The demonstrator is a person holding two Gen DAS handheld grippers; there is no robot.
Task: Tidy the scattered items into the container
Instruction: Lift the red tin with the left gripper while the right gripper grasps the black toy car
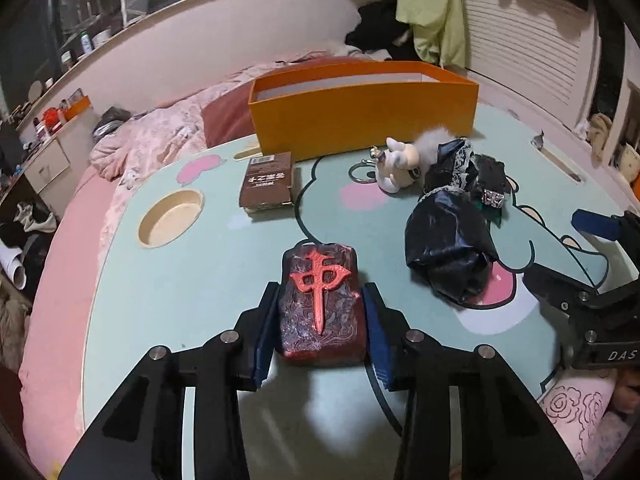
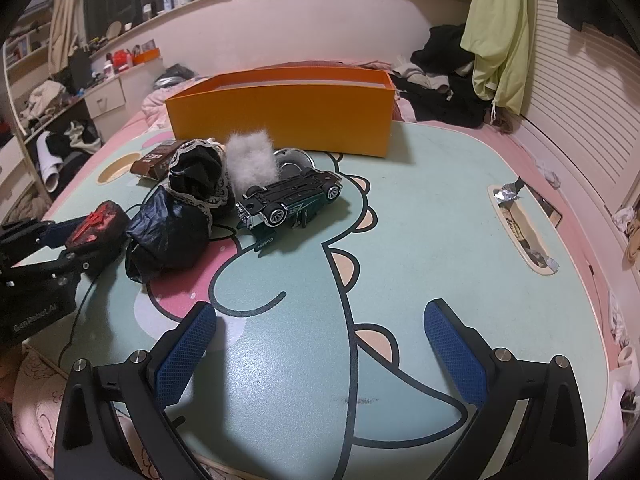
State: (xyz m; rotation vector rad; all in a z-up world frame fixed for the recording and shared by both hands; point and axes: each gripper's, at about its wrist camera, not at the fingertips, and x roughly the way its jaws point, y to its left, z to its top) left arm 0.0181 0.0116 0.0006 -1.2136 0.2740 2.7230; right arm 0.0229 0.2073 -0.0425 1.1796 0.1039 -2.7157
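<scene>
Left gripper (image 1: 320, 316) pinches the dark-red glossy block with raised red character (image 1: 320, 300), apparently by its sides. Slick faces could slip on lifting. Orange cardboard box (image 1: 362, 120) at twelve o'clock. Right gripper (image 2: 320, 352) spread, empty.

Left tongs (image 1: 320, 312) clamped, right tongs (image 2: 320, 352) agape.

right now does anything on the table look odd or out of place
The toy car lies upside down, wheels up, beside the black lace-trimmed cloth. Crumpled foil sits at the table's slot. Nothing looks spilled.
</scene>
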